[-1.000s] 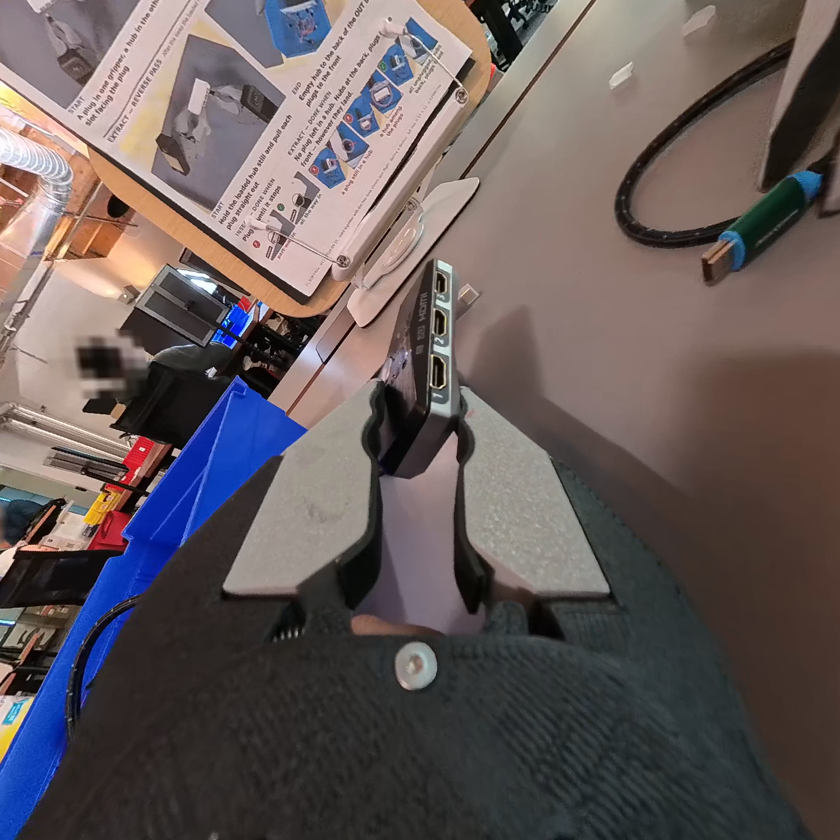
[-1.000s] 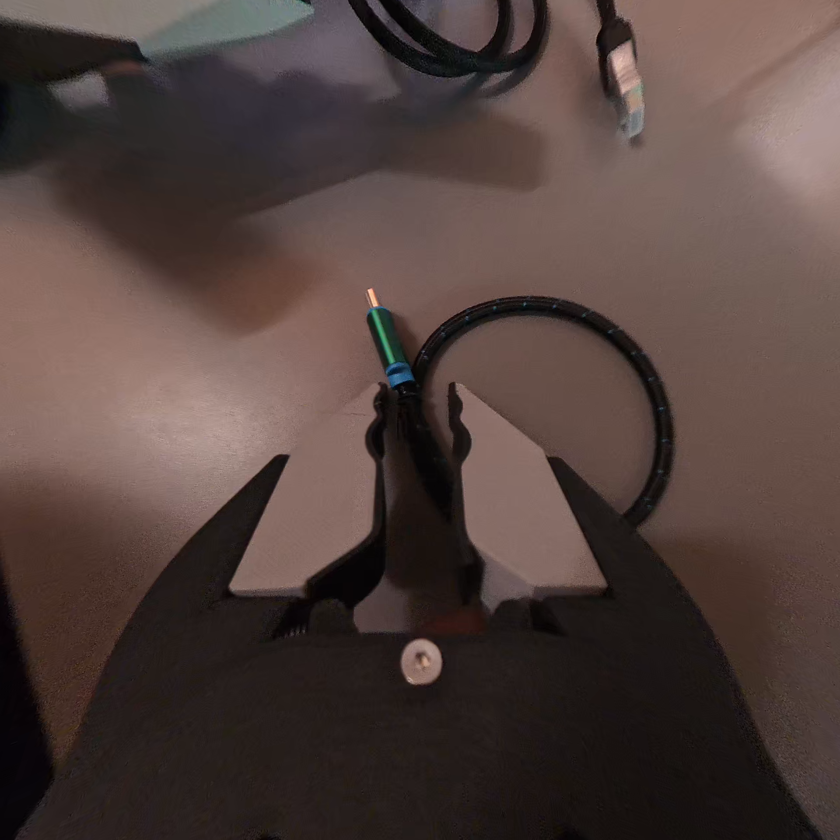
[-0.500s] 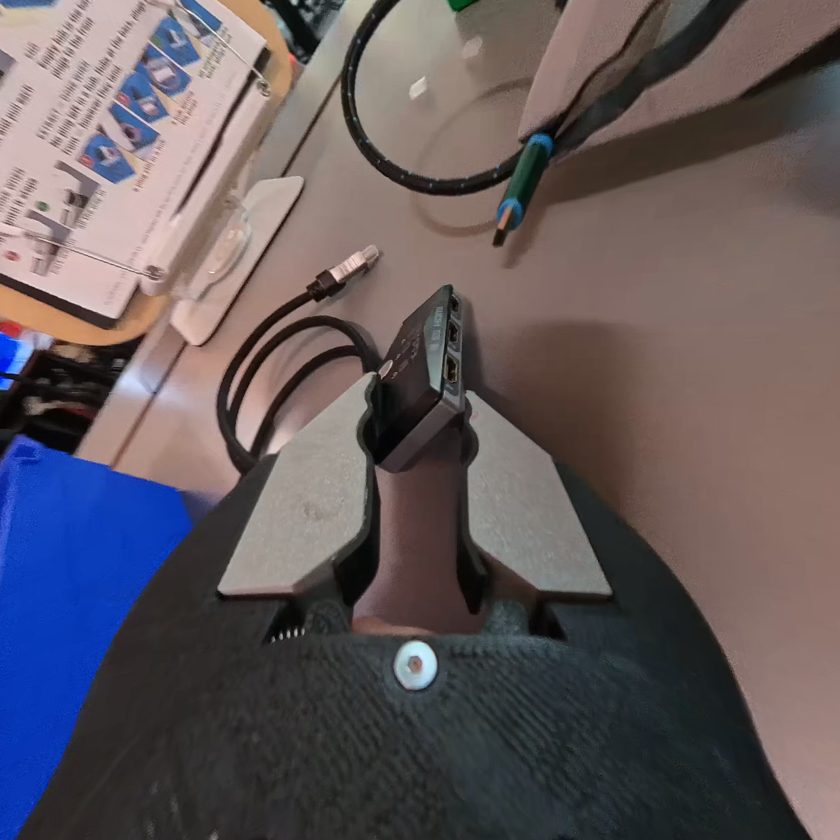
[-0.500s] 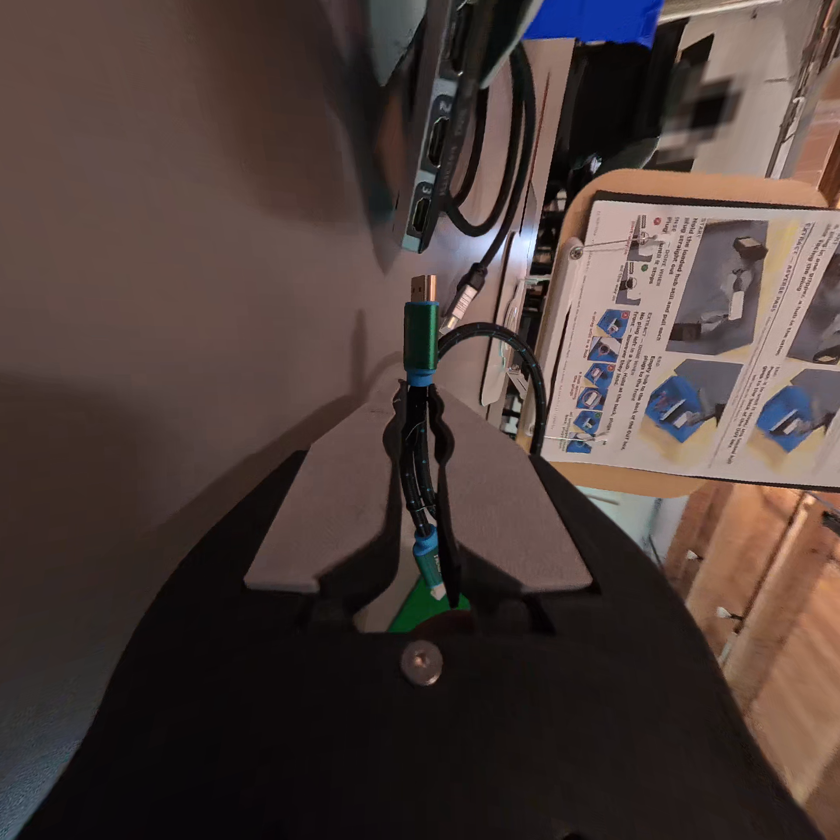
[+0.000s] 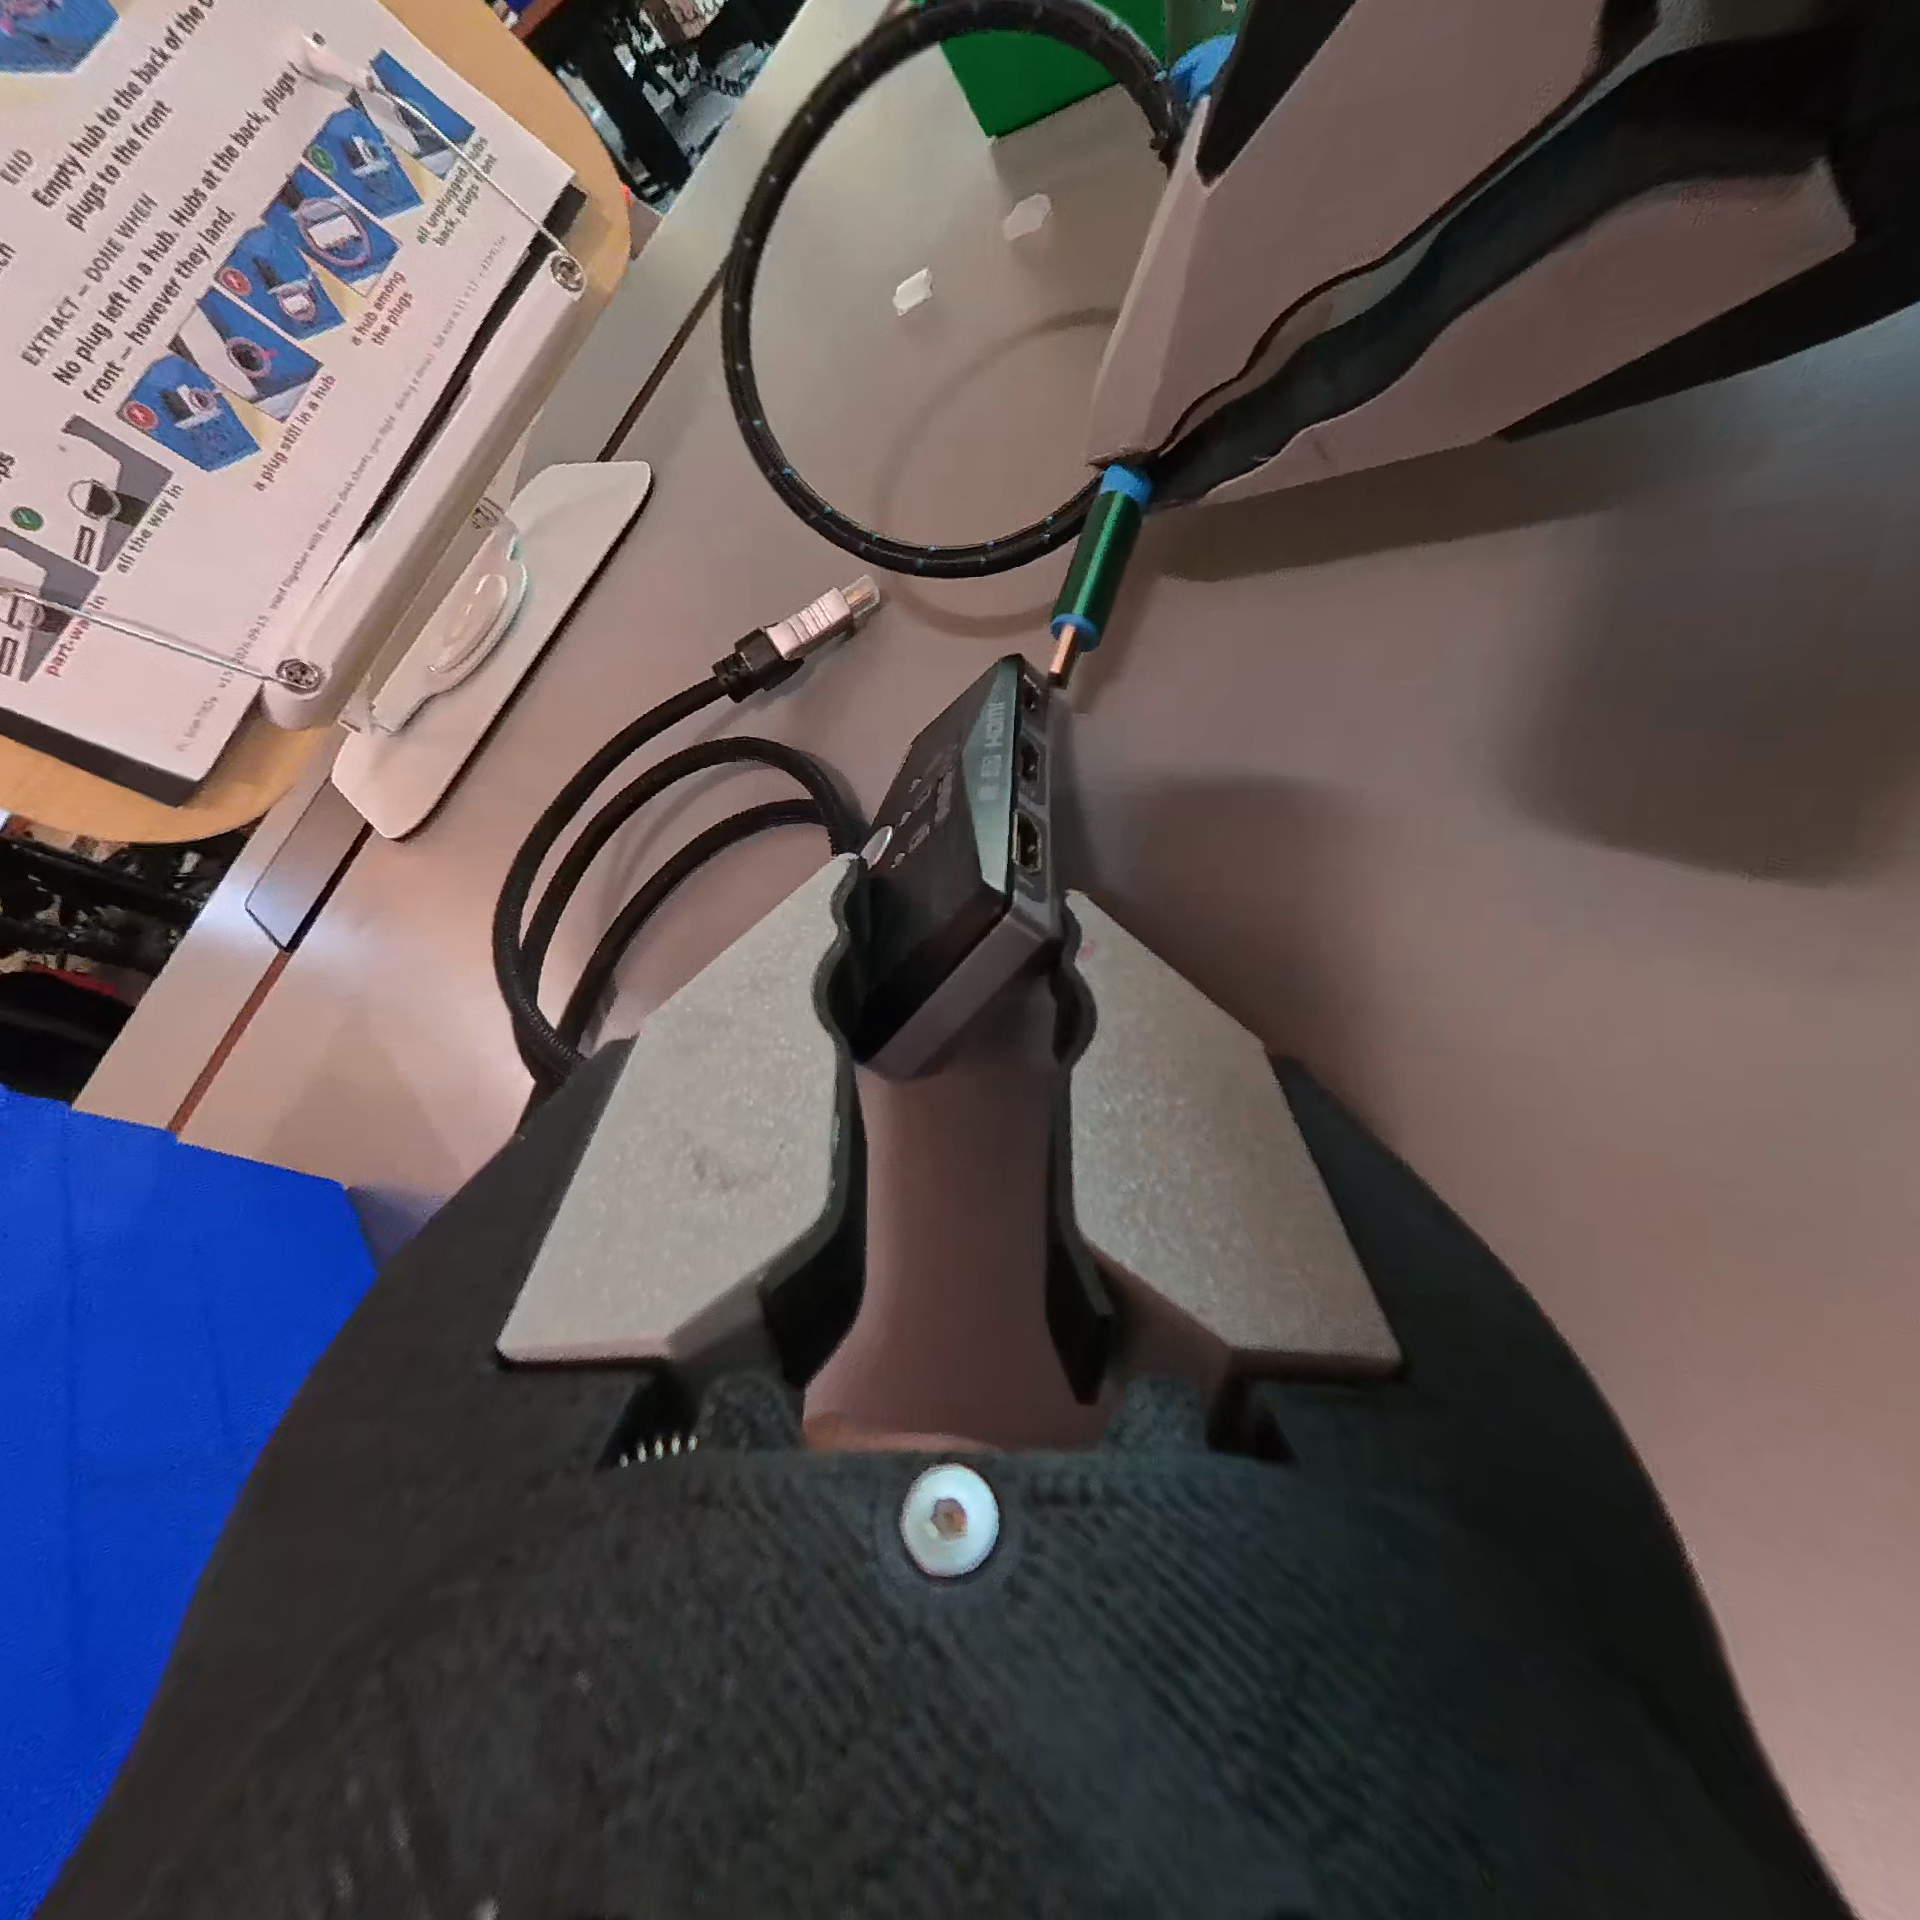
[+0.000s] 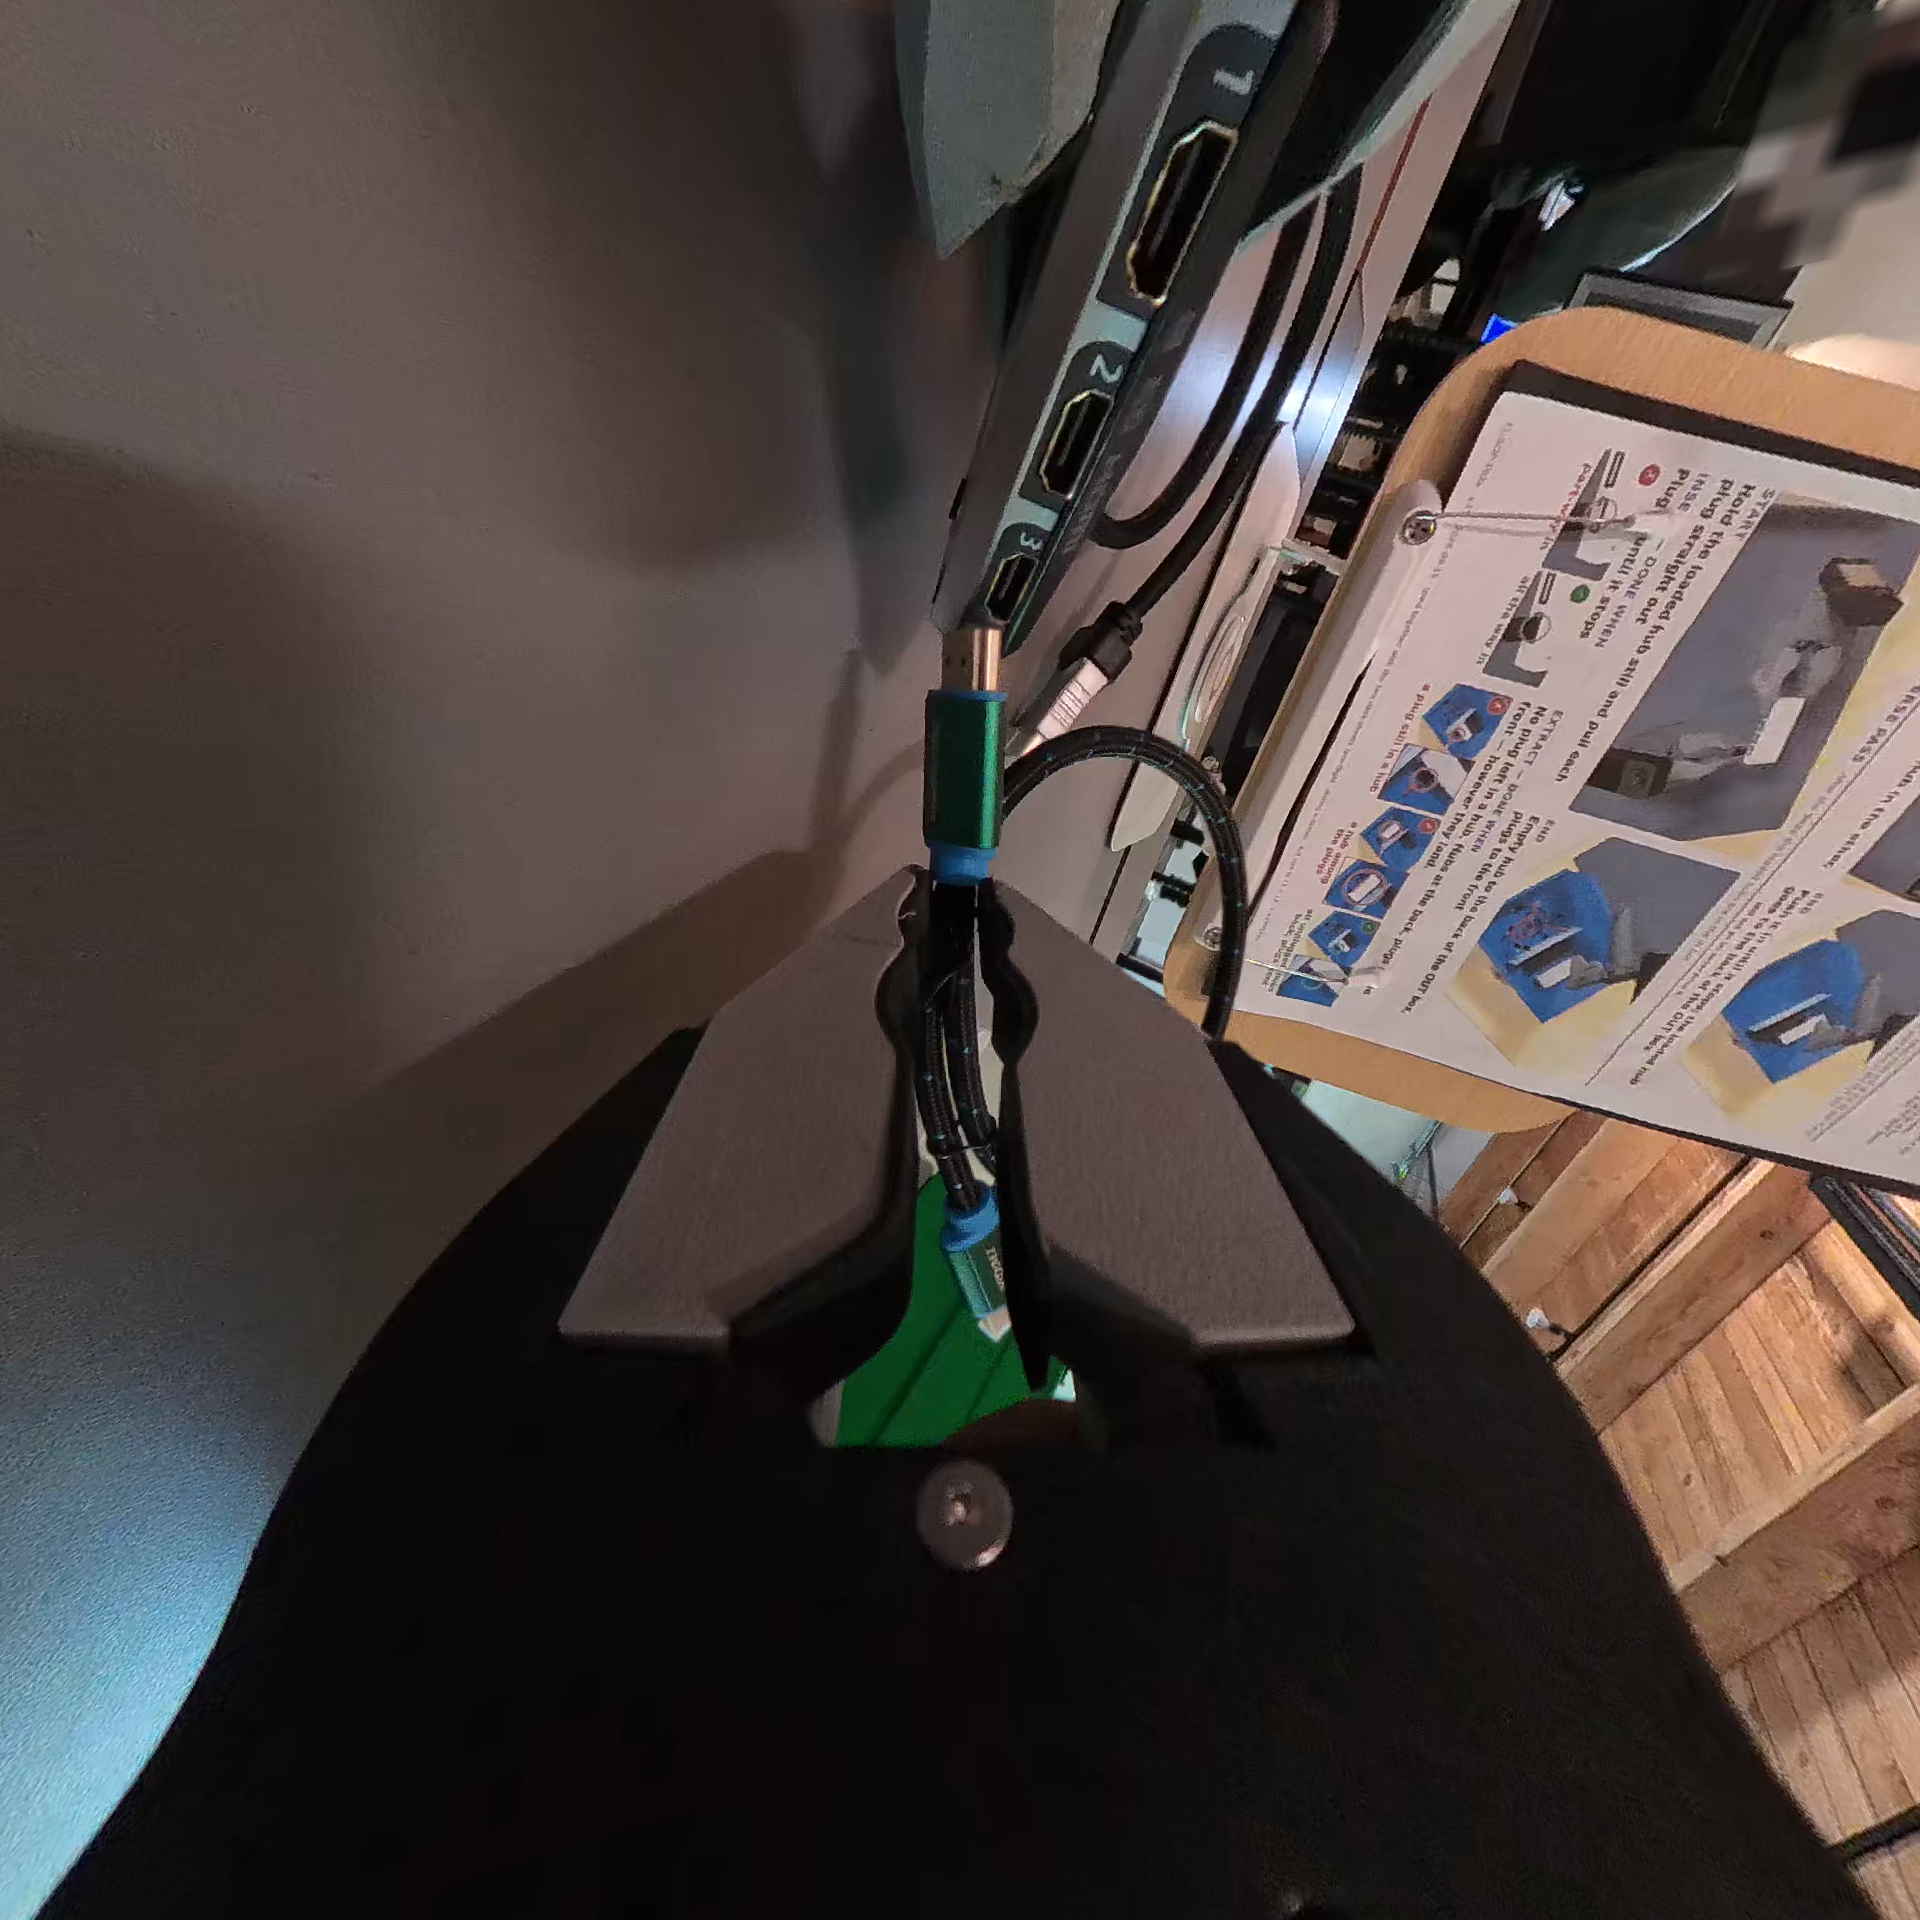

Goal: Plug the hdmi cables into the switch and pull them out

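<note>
Now that the plug (image 5: 1096,556) is closing on the switch (image 5: 961,862), both grippers are clamping: left (image 5: 956,935) holding switch, right (image 6: 961,914) pinching cable (image 6: 951,1029).

Two cables (image 5: 750,343) (image 5: 582,862), one switch (image 5: 951,862).

Left gripper (image 5: 956,914): black textured body, two flat grey wedge fingers (image 5: 696,1174) with black wavy inner pads, one silver screw (image 5: 948,1522) centred. Right gripper (image 6: 961,914): identical build, screw (image 6: 964,1512) darker.
</note>
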